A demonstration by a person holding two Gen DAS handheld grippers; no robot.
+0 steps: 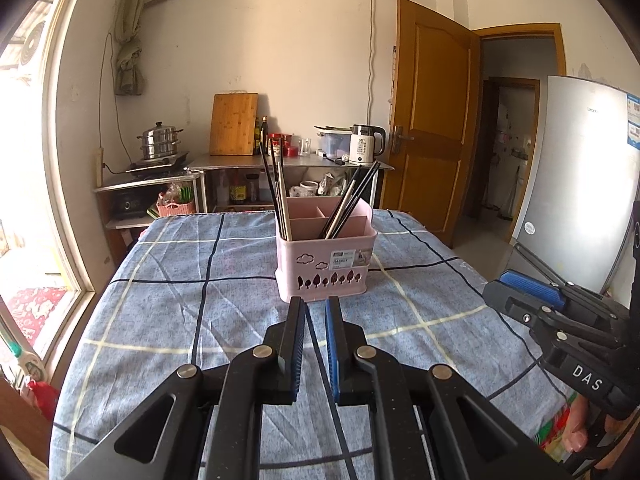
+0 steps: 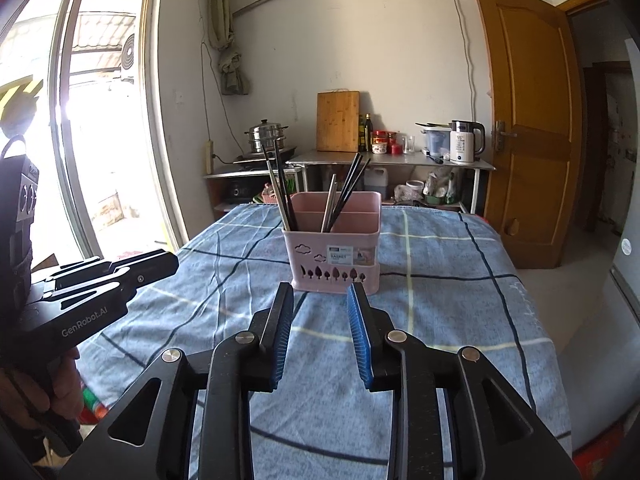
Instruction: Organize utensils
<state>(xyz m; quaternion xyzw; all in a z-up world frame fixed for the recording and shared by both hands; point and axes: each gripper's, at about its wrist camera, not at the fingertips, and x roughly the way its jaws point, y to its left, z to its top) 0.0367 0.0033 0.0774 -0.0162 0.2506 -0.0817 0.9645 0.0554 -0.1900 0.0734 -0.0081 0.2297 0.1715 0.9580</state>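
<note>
Both grippers empty, facing the utensil basket

Right ahead of me, the pink utensil basket (image 1: 326, 258) stands upright on the table (image 1: 168, 312), which is covered in a blue checked cloth, its labelled face turned toward me. Inside, the chopsticks stand on end in two bunches: the left bunch (image 1: 276, 192) leans up and a little left, the right bunch (image 1: 350, 200) slants up and to the right, tips spread apart. All their long axes run steeply upward out of the front compartment.

My left gripper (image 1: 316, 306) has its jaws drawn nearly together with nothing between them, pointing at the basket's base. My right gripper (image 2: 320, 292) is parted partway, also empty, aimed at the same basket (image 2: 334, 254). Neither touches it.
</note>
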